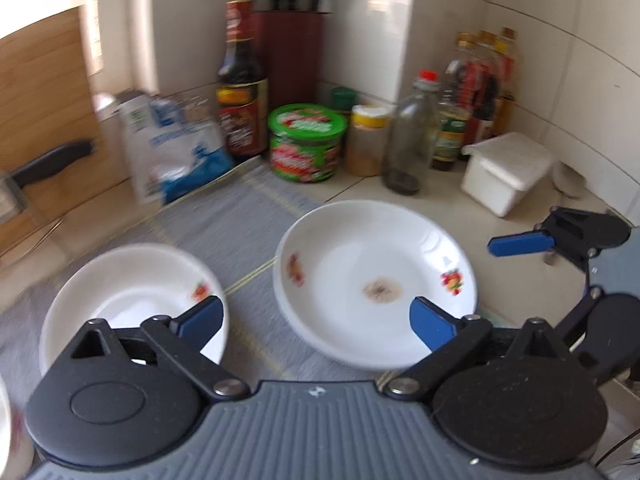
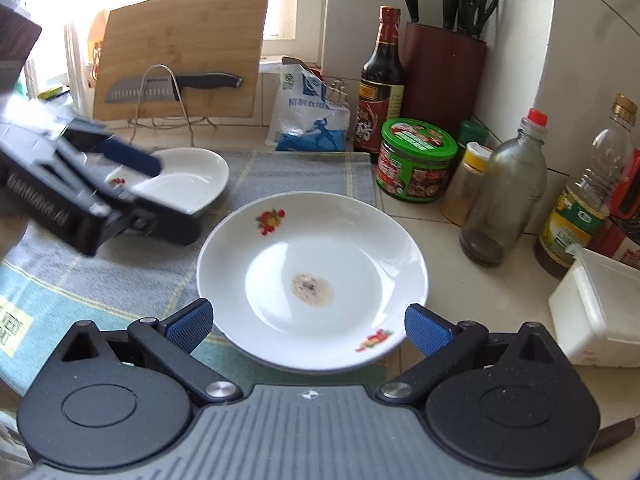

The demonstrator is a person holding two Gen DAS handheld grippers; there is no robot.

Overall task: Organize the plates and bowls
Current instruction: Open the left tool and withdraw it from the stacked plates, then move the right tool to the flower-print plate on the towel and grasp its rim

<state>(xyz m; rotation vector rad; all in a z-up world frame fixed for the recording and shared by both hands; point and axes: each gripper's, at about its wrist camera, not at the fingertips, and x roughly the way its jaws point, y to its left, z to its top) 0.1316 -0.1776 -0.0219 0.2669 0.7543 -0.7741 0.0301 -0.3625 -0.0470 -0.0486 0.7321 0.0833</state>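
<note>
A white flowered plate with a brown stain in its middle lies half on the grey mat, half on the counter; it also shows in the left wrist view, stacked on another plate. A second white plate lies on the mat to the left, also seen in the right wrist view. My left gripper is open and empty, hovering between the two plates. My right gripper is open and empty, just short of the stained plate's near rim. The left gripper's fingers hang over the far plate.
A grey-blue mat covers the counter. Behind stand a salt bag, a dark sauce bottle, a green-lidded jar, a spice jar, bottles, a knife block and a cutting board with a knife. A white lidded box sits right.
</note>
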